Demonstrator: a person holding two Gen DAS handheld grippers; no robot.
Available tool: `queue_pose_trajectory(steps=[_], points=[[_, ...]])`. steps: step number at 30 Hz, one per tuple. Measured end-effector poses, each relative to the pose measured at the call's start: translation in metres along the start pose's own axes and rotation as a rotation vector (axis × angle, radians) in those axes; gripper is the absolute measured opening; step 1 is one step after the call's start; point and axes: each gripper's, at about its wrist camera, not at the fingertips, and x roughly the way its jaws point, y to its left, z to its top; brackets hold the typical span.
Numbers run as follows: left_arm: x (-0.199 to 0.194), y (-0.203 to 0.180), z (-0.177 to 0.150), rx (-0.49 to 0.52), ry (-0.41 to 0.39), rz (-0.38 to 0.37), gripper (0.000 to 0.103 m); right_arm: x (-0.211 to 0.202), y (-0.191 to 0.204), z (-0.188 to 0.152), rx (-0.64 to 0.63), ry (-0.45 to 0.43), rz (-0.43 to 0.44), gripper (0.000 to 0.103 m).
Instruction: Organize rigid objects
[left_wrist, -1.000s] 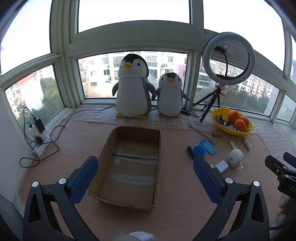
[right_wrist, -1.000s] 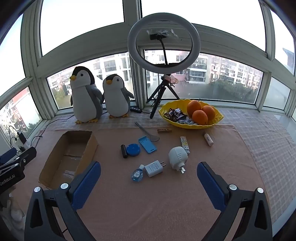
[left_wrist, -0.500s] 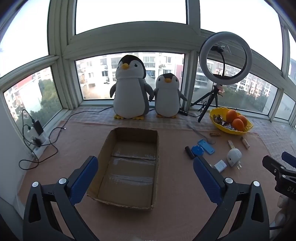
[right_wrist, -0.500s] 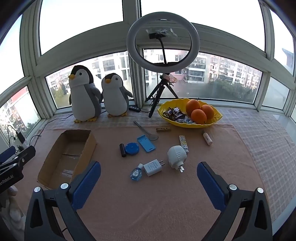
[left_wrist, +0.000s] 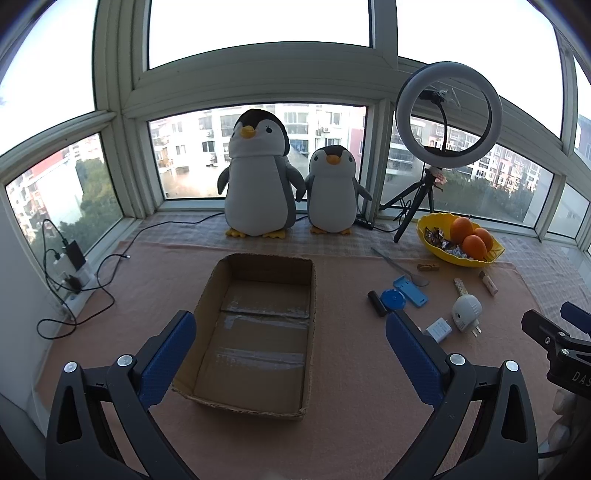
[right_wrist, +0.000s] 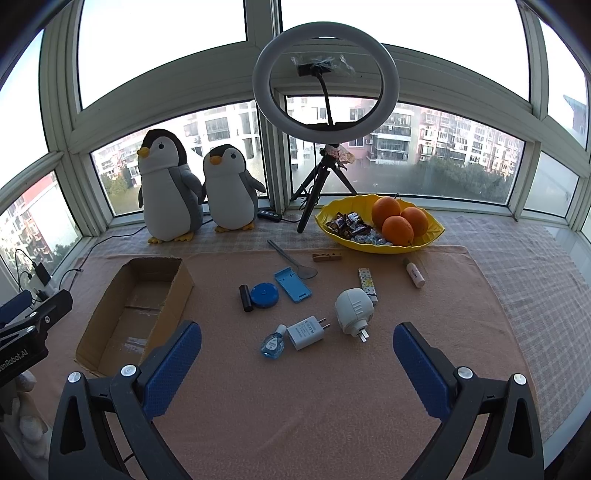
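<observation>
Both claws hang spread apart and empty: the left claw (left_wrist: 290, 350) over the cardboard box (left_wrist: 255, 332), the right claw (right_wrist: 297, 354) near the charger (right_wrist: 306, 331), probably its first pick.

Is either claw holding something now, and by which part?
Nothing is held: the left claw and right claw are both open and empty.

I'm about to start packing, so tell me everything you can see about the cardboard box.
The cardboard box is a shallow, open-topped brown rectangle with no lid or flaps showing. Clear tape strips cross its floor, and nothing lies inside. Its edges look slightly worn. It sits flat on the pinkish cloth, left of the scattered small items, in front of the big plush penguin. Nothing touches it.
</observation>
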Motion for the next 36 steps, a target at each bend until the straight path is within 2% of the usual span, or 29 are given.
queue_pose_trajectory(steps=[36], points=[[0.0052, -0.0002, -0.0027, 0.001, 0.008, 0.001, 0.102, 0.0069, 0.002, -0.006, 0.008, 0.02, -0.001, 0.102]])
